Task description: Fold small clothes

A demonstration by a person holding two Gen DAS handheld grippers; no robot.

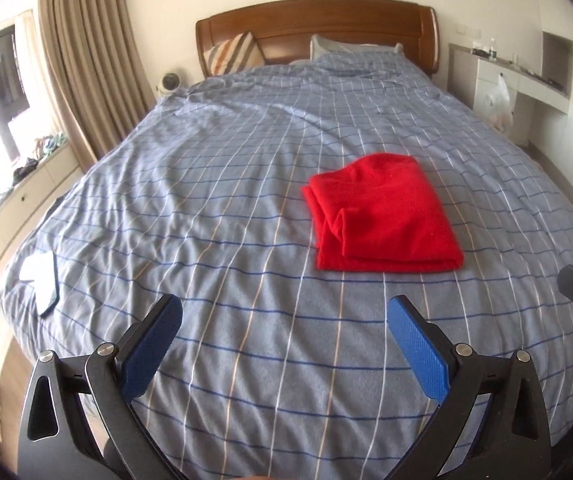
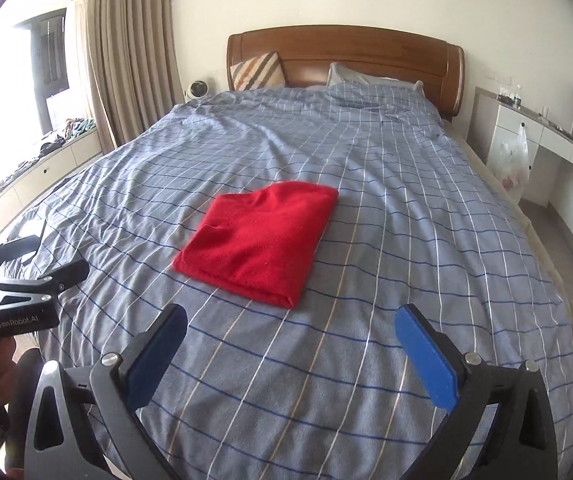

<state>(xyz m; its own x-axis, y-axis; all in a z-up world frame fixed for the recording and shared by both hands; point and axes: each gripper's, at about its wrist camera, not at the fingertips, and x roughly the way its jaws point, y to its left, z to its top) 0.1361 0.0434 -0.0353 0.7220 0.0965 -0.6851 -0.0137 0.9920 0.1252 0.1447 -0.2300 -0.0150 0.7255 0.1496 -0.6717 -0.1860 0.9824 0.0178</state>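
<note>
Red folded cloth lies ahead of both gaping claws, untouched.

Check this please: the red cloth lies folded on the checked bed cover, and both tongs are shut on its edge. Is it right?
Not quite. The red cloth lies folded on the bed cover, but both wrist views show the left tongs and right tongs open, apart from it.

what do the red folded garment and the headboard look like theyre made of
Red garment: looks like soft fleece or brushed knit, matte and slightly fuzzy, with thick rounded fold edges; exact fibre unclear. Headboard: seems wood or wood veneer, reddish brown with a smooth semi-gloss finish, light sheen along its curved top.
</note>
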